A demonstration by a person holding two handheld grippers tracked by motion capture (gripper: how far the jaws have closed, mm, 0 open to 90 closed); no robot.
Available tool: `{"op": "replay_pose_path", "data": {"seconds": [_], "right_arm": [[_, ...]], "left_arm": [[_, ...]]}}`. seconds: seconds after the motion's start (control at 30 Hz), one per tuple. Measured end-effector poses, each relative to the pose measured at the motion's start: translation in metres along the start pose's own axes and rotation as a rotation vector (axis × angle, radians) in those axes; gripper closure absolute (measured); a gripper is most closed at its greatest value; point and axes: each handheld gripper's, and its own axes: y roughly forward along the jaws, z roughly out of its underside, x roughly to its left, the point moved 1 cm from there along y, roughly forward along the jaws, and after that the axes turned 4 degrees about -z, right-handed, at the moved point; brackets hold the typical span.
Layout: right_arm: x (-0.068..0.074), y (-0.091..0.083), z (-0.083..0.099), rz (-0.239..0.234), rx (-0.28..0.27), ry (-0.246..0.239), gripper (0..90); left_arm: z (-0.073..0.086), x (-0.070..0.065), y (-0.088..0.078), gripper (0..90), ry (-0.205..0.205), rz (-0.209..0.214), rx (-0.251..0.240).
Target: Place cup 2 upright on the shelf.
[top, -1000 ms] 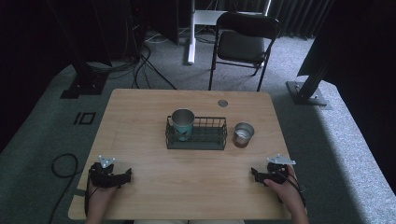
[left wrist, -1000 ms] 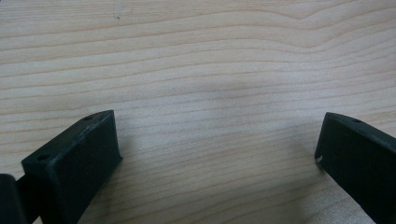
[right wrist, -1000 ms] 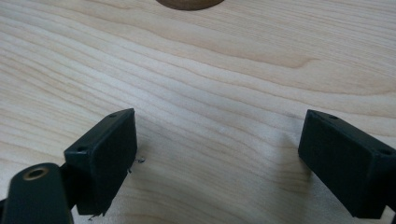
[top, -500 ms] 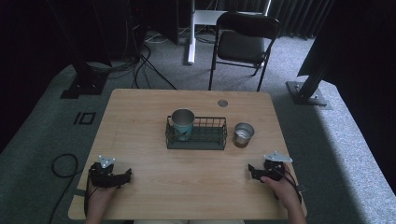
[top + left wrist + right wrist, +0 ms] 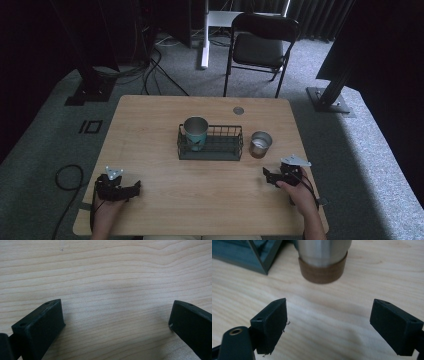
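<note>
Right ahead of the right gripper [image 5: 328, 325], past its fingertips, sits the steel cup [image 5: 323, 260] with the brown band round its base, standing upright on the table [image 5: 362, 282] and well clear of both fingers. The jaws are spread wide with nothing between them but bare wood. Off to the far left of those fingers you can see a corner of the dark wire basket [image 5: 249, 255], just beside the cup but not touching as far as I can tell. From the high view, a second cup [image 5: 195, 131], teal-ish, stands upright inside the left end of that basket. The left gripper [image 5: 116, 322] is way over on the other side, jaws also wide open, holding nothing, just wood grain in front of its fingers.
</note>
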Motion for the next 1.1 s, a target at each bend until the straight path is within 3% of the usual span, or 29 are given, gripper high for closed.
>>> {"op": "replay_pose_path", "data": {"seconds": [0.23, 0.63, 1.1], "right_arm": [[-0.002, 0.006, -0.009, -0.014, -0.047, 0.013, 14.0], [0.001, 0.017, -0.021, -0.017, -0.083, -0.002, 14.0], [0.000, 0.028, -0.033, -0.015, -0.138, 0.023, 14.4]], "left_arm": [[0.000, 0.000, 0.000, 0.3, 0.000, 0.000, 0.000], [0.000, 0.000, 0.000, 0.3, 0.000, 0.000, 0.000], [0.000, 0.000, 0.000, 0.3, 0.000, 0.000, 0.000]]}}
